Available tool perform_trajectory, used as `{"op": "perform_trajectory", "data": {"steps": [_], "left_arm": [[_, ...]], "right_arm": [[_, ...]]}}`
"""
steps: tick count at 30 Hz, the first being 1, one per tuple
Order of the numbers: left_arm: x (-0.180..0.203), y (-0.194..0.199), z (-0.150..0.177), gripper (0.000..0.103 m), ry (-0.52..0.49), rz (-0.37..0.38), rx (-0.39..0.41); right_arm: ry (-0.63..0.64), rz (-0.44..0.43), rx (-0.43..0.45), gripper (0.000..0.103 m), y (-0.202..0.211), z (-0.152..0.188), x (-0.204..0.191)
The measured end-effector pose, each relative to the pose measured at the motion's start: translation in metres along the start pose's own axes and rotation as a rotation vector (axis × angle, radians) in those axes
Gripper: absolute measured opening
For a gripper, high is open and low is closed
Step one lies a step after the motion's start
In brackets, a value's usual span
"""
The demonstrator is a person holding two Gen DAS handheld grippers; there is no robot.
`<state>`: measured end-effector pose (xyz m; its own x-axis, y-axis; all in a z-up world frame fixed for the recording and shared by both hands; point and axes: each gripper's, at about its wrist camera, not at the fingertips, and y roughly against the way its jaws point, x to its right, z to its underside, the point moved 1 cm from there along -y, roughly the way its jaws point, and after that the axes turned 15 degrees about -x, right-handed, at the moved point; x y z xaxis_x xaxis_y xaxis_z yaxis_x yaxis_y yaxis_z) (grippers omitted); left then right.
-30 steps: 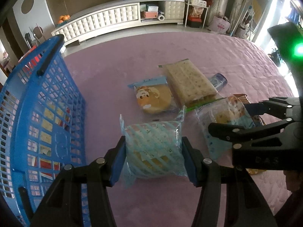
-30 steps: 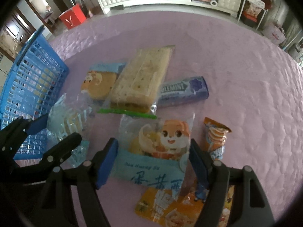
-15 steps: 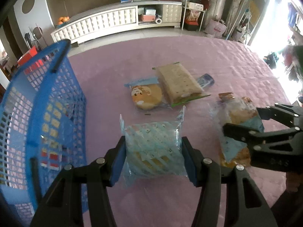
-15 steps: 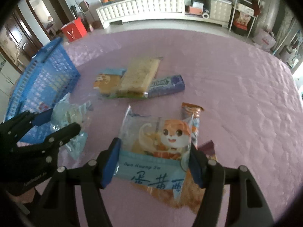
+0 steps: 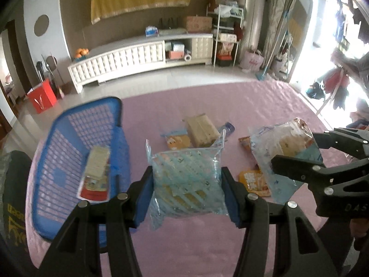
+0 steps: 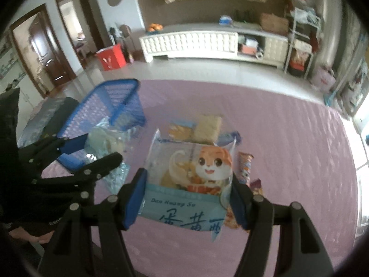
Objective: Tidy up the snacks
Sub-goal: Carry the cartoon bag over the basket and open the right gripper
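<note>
My left gripper (image 5: 186, 194) is shut on a light-blue striped snack bag (image 5: 186, 182), held up above the pink cloth. A little to the left stands the blue basket (image 5: 76, 138) with one flat packet (image 5: 96, 173) lying inside. My right gripper (image 6: 189, 196) is shut on a clear bag with an orange cartoon fox (image 6: 193, 180), also lifted off the cloth. In the left wrist view that fox bag (image 5: 283, 152) hangs at the right in the right gripper's fingers (image 5: 299, 166). In the right wrist view the left gripper's fingers (image 6: 99, 166) and the blue basket (image 6: 115, 101) are at the left.
On the pink cloth (image 5: 253, 106) lie a cracker pack (image 5: 201, 129), a round cookie pack (image 5: 177, 140), a blue gum pack (image 5: 227, 129) and orange wrappers (image 5: 253, 180). A person's dark sleeve (image 6: 13, 161) is at the left. A white cabinet (image 5: 143, 55) stands beyond.
Both grippers have risen with their bags off the cloth. The view now looks down into the basket, and the snacks left on the cloth appear smaller and farther away.
</note>
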<state>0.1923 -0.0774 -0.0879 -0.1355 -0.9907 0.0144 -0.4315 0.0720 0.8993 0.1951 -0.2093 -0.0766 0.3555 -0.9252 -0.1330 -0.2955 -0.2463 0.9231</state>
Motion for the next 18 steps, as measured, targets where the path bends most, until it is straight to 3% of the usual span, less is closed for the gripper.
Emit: {"op": "perform_trajectory", "data": {"steps": [8, 13, 18], "left_arm": [[-0.058, 0.044, 0.014, 0.053, 0.016, -0.067, 0.058], [-0.114, 0.051, 0.029, 0.053, 0.087, -0.126, 0.05], [-0.167, 0.05, 0.046, 0.053, 0.18, -0.144, 0.034]], "right_arm": [[0.145, -0.019, 0.016, 0.07, -0.009, -0.037, -0.068], [0.252, -0.041, -0.008, 0.07, -0.032, -0.064, -0.112], [0.342, -0.007, -0.058, 0.071, -0.062, -0.079, -0.145]]}}
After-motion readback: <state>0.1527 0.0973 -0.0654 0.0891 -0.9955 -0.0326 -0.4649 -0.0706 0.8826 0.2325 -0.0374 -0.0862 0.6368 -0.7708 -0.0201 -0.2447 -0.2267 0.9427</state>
